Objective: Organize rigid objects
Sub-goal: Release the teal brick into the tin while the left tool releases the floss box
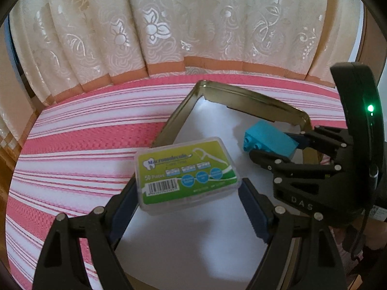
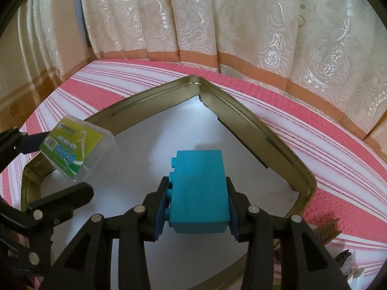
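Over the gold tray (image 2: 241, 111), the left gripper (image 1: 191, 193) clamps the floss box (image 1: 187, 172) between wide-set jaws, while the right gripper (image 2: 196, 210) pinches the blue block (image 2: 199, 191) between narrower ones.

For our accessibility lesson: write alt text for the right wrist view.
The right gripper clamps a blue toy brick over a white-lined metal tray on a pink striped cloth; at left, the left gripper holds a floss pick box.

Floss box (image 1: 187, 172) left of block (image 1: 268, 142), both over tray (image 1: 169, 125) (on striped cloth (image 1: 72, 145))
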Demonstrator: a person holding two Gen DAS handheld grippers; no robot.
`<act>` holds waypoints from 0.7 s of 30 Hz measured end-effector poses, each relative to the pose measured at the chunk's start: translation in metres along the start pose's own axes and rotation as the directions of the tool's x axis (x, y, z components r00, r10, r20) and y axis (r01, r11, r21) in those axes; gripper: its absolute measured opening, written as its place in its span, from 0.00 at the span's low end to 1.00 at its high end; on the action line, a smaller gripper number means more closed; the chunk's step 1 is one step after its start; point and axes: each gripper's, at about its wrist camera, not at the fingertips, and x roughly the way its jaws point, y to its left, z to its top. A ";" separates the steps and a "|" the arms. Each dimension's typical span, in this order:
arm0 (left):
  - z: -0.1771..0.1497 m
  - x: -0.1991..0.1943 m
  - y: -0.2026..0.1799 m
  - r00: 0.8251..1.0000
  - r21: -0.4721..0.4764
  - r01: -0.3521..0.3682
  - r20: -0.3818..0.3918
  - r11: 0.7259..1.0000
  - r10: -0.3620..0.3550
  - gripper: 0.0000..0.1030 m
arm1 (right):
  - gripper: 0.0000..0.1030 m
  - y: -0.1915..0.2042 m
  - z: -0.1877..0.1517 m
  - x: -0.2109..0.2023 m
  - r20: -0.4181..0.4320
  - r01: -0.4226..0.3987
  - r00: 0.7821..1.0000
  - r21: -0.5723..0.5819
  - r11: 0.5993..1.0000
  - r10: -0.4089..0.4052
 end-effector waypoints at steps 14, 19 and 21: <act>-0.019 -0.049 0.004 0.990 -0.047 -0.036 0.135 0.998 0.042 0.95 | 0.69 -0.008 -0.017 -0.032 0.096 0.033 0.995 0.063 0.997 -0.039; -0.041 -0.077 -0.015 0.977 -0.070 -0.009 0.213 0.998 0.023 0.95 | 0.70 -0.013 -0.038 -0.060 0.142 0.028 0.989 0.078 0.997 -0.039; -0.051 -0.086 -0.030 0.971 -0.052 0.010 0.238 0.999 0.002 0.97 | 0.70 -0.014 -0.051 -0.073 0.158 0.035 0.986 0.076 0.997 -0.046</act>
